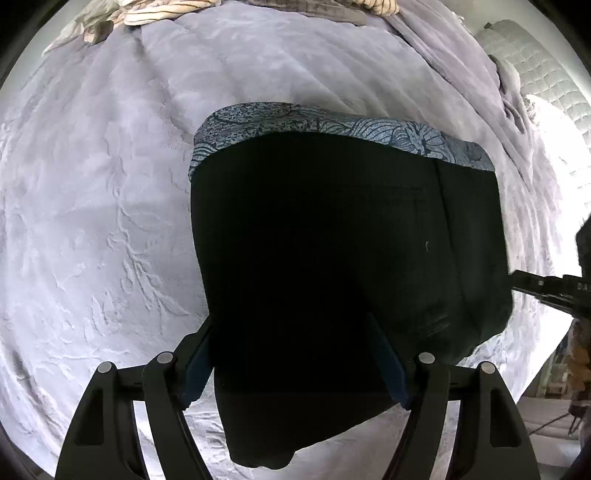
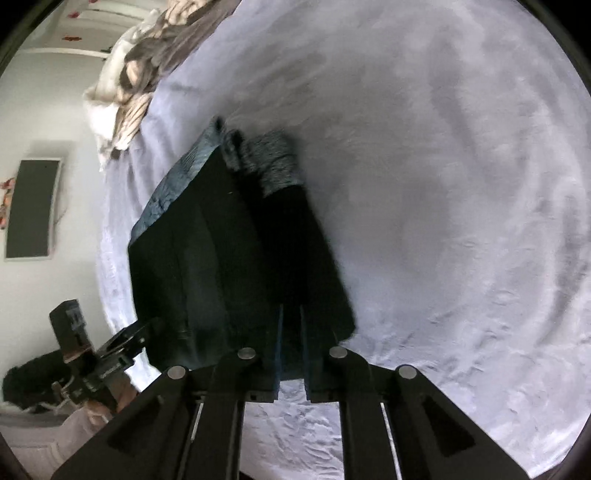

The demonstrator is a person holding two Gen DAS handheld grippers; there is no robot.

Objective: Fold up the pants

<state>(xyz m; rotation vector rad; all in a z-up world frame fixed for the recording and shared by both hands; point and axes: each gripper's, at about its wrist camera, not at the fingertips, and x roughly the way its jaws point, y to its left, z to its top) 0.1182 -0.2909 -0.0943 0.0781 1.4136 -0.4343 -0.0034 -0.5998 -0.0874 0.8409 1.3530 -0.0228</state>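
Observation:
The black pants (image 1: 332,240) lie folded on the pale lilac bed cover (image 1: 92,221). A blue patterned waistband (image 1: 332,125) shows along their far edge. My left gripper (image 1: 291,332) is open, its fingers spread over the pants' near end. In the right wrist view the pants (image 2: 221,258) lie left of centre, with the patterned band (image 2: 173,188) on the far side. My right gripper (image 2: 291,314) is shut on the pants' near right edge. The right gripper also shows at the right edge of the left wrist view (image 1: 543,288).
Crumpled striped bedding (image 1: 147,14) and grey blankets (image 1: 461,55) lie at the far end of the bed. A white mattress edge (image 1: 535,66) is at the right. A wall with a dark panel (image 2: 33,206) is left of the bed.

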